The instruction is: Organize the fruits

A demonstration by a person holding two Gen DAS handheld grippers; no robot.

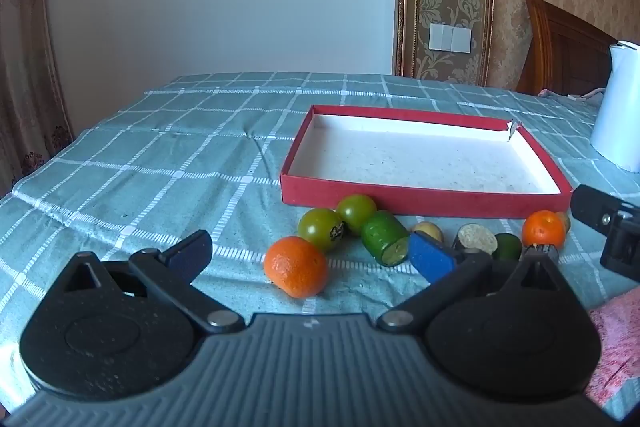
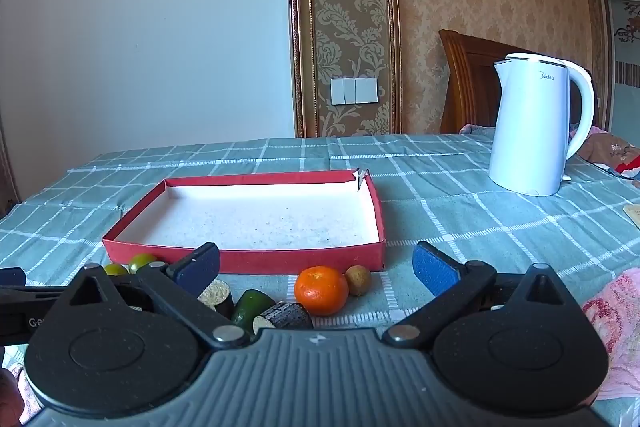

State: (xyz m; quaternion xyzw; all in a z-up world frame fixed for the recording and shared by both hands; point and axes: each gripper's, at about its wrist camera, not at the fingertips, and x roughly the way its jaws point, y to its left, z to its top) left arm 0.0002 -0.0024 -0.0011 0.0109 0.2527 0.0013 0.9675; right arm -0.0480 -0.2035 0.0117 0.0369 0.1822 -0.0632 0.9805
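Red card forms the tray (image 1: 420, 205), empty at centre frame, its low wall easing drop-ins. The fruits lie loose just below that wall on the checked cloth (image 1: 140, 167). My left gripper (image 1: 312, 255) stands spread around the near orange (image 1: 297, 266), apparently for a first pick; my right gripper (image 2: 316, 267) is spread too, gripping nothing.

The right claw (image 2: 316, 263) gapes wide above an orange (image 2: 321, 290) lying just before the red tray (image 2: 280, 261).

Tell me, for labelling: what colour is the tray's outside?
Red tray, white inside; clearest from the right wrist.
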